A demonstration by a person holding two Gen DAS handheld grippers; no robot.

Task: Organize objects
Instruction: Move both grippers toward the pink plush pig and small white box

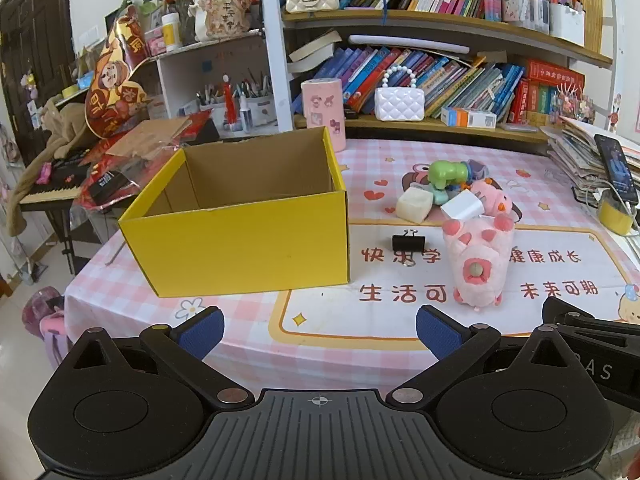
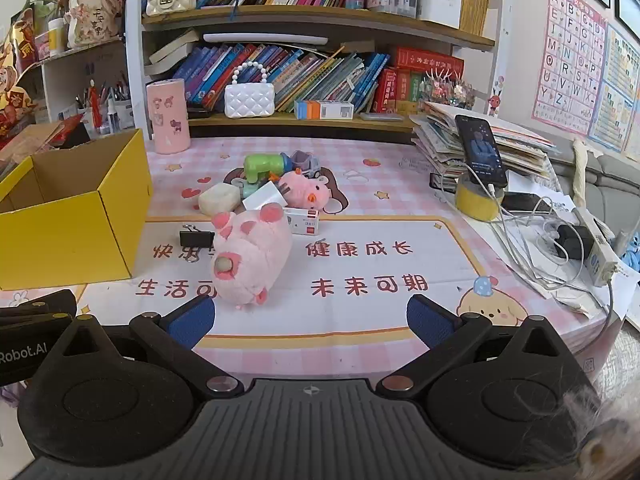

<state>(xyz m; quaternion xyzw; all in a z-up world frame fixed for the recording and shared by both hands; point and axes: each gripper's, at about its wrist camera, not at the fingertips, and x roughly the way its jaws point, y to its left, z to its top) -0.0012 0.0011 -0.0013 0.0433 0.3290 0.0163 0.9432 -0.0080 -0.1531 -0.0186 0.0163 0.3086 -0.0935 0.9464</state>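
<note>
Right then, the biggest thing on the pink checked surface [image 1: 248,320] was the open yellow cardboard box [image 1: 240,248], and no toys could be seen inside it. It stood on the left side. Next in size was the fluffy pink plush pig [image 2: 250,258], which lay on its side just to the right of the box. Behind it sat a smaller pink plush pig [image 2: 306,190], a green plastic toy [image 2: 260,166], a pale square block [image 2: 218,198] and a small white box with red print [image 2: 304,220], all bunched close together. Smallest was the black binder clip [image 2: 196,238], which lay between the big pig and the box.

The left claw [image 1: 320,330] hovered near the front edge with its blue pads wide apart and nothing in them. The right claw [image 2: 310,320] was wide apart and empty too.

Nothing looked packed yet. The big pig was soft and round, so it could slip out if a claw pinched only its fluff. The clip was flat and tiny, so a claw could push it along instead of lifting it. Reaching into the pile could knock the small toys over.
</note>
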